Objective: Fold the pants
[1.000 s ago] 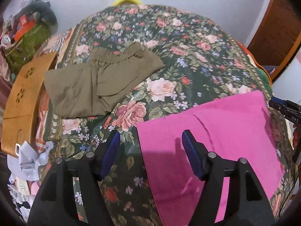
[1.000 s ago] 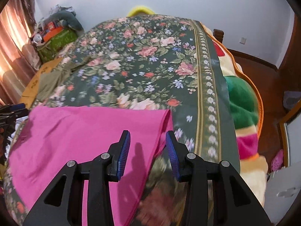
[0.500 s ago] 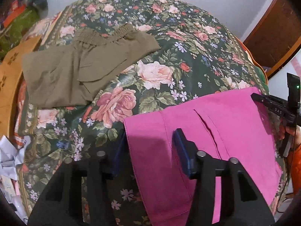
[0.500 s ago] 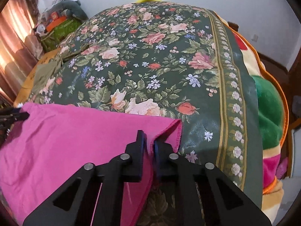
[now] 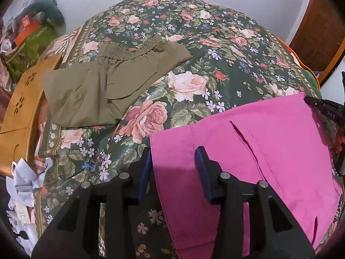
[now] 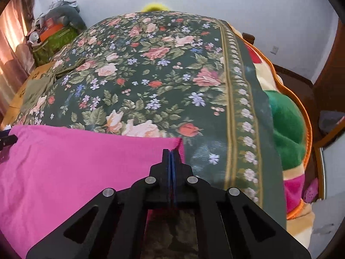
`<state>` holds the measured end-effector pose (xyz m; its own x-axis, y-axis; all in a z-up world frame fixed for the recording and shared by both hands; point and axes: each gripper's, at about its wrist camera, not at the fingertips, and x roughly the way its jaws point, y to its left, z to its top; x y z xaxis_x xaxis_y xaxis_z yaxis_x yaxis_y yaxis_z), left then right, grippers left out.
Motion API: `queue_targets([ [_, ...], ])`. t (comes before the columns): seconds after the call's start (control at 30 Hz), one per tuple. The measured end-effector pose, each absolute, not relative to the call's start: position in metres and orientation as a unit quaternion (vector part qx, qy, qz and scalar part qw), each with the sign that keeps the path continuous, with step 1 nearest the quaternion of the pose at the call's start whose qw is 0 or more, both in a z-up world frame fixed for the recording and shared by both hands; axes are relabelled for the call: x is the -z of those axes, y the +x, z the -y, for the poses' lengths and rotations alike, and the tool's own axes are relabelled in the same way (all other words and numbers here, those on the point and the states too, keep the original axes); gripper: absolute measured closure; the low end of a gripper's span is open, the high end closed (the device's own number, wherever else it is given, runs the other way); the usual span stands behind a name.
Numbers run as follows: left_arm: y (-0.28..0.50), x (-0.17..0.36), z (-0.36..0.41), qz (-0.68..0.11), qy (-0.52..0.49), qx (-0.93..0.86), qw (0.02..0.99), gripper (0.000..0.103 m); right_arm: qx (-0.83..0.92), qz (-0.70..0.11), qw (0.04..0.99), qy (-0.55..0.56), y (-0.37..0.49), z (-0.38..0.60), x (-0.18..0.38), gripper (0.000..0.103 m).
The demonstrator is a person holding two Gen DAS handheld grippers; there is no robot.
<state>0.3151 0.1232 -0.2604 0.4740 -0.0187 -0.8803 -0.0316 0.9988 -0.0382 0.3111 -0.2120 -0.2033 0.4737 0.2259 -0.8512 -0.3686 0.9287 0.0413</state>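
The pink pants lie flat at the near edge of the flowered bed. My left gripper is open, its jaws standing on either side of the pants' near left corner, the left finger beside the cloth edge. In the right wrist view the pink pants fill the lower left. My right gripper is shut on their right corner at the hem. The right gripper's tip also shows at the right edge of the left wrist view.
Folded olive pants lie at the bed's far left. A wooden board and crumpled paper sit off the left edge. A green and cream blanket hangs off the right side. Cluttered bags stand by the wall.
My right gripper has closed fully on the pink pants' right corner. My left gripper has narrowed and moved onto the pants' left corner, then pulled back slightly.
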Motion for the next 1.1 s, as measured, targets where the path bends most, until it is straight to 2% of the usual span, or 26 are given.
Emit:
queue_targets([
  [0.1, 0.312, 0.256, -0.122, -0.513, -0.014, -0.017, 0.858, 0.055, -0.159, -0.475, 0.86, -0.1, 0.308, 0.213, 0.197, 0.102],
  [0.4, 0.302, 0.215, -0.121, -0.493, -0.034, 0.0, 0.869, 0.054, -0.229, -0.431, 0.871, -0.052, 0.286, 0.202, 0.141, 0.099],
  [0.47, 0.303, 0.205, -0.114, -0.484, -0.029, 0.008, 0.875, 0.052, -0.257, -0.438, 0.861, -0.034, 0.283, 0.187, 0.136, 0.092],
  [0.53, 0.304, 0.195, -0.105, -0.472, -0.021, 0.015, 0.881, 0.042, -0.275, -0.445, 0.852, -0.025, 0.282, 0.174, 0.137, 0.073],
  [0.6, 0.306, 0.191, -0.097, -0.467, -0.012, 0.021, 0.884, 0.035, -0.297, -0.449, 0.842, -0.021, 0.279, 0.156, 0.139, 0.06],
  [0.63, 0.307, 0.191, -0.094, -0.467, -0.008, 0.022, 0.884, 0.031, -0.305, -0.452, 0.838, -0.021, 0.276, 0.149, 0.14, 0.057],
  [0.8, 0.314, 0.206, -0.082, -0.49, 0.003, 0.03, 0.871, 0.02, -0.336, -0.482, 0.809, -0.032, 0.267, 0.11, 0.157, 0.044],
  [1.0, 0.319, 0.234, -0.084, -0.53, -0.009, 0.039, 0.847, 0.02, -0.364, -0.53, 0.765, -0.045, 0.262, 0.078, 0.185, 0.041],
  [1.1, 0.32, 0.247, -0.084, -0.547, -0.006, 0.042, 0.836, 0.02, -0.366, -0.552, 0.747, -0.059, 0.259, 0.066, 0.199, 0.036],
])
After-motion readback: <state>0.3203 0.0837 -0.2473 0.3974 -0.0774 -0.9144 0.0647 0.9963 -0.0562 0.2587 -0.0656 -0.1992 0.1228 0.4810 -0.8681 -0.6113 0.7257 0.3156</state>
